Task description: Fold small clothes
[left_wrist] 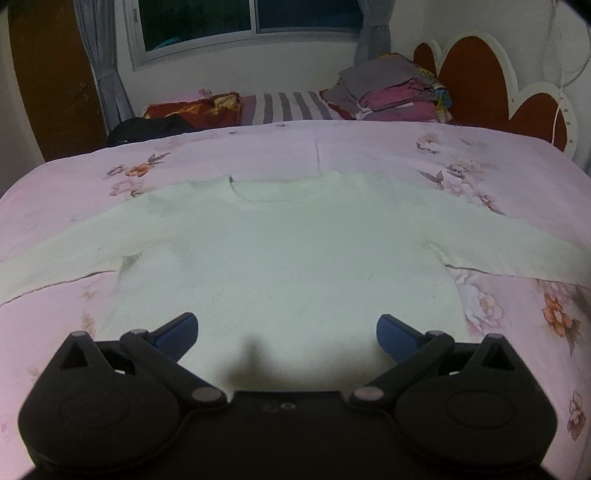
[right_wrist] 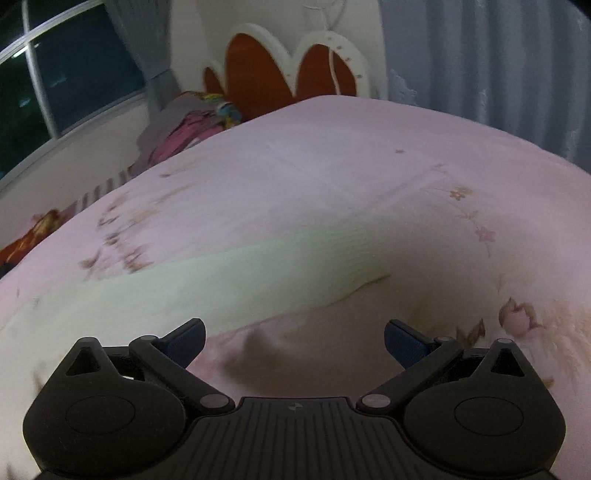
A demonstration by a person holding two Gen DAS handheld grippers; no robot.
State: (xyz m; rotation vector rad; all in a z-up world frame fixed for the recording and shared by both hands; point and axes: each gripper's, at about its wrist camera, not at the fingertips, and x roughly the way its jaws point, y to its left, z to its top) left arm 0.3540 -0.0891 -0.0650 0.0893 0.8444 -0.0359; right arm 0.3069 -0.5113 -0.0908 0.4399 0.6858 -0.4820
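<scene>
Left wrist view: left tool [left_wrist: 287, 334] released, blue fingers [left_wrist: 177, 332] spread wide, holding nothing. Poised just above the lower middle of a white sweater [left_wrist: 280, 258], hem end nearest the tool. Sweater spread flat and face up on a pink flowered bedspread [left_wrist: 369, 147], neckline [left_wrist: 258, 192] at the far end, one sleeve stretched out to each side. Tool's shadow thrown on the cloth between the fingers. Cannot tell whether the fingertips touch the fabric. Farther back along the wall: a pile of folded clothes [left_wrist: 399, 92] beside a red and white headboard [left_wrist: 476, 74], a striped cloth [left_wrist: 291, 105], a red patterned cloth [left_wrist: 195, 109], a dark garment [left_wrist: 147, 129], a window [left_wrist: 240, 22] with grey curtains [left_wrist: 107, 66].

Right wrist view: right tool [right_wrist: 294, 343] likewise released and empty, fingers wide apart. White sleeve [right_wrist: 229, 273] lying across the bedspread ahead and to the left of the tool, cuff end pointing right, its near edge just beyond the left finger [right_wrist: 186, 341]. Bare pink bedspread [right_wrist: 332, 166] directly between the fingers. Somewhat blurred picture. Headboard [right_wrist: 258, 77] and clothes pile [right_wrist: 184, 136] at the far end, grey curtain [right_wrist: 498, 66] at right.
</scene>
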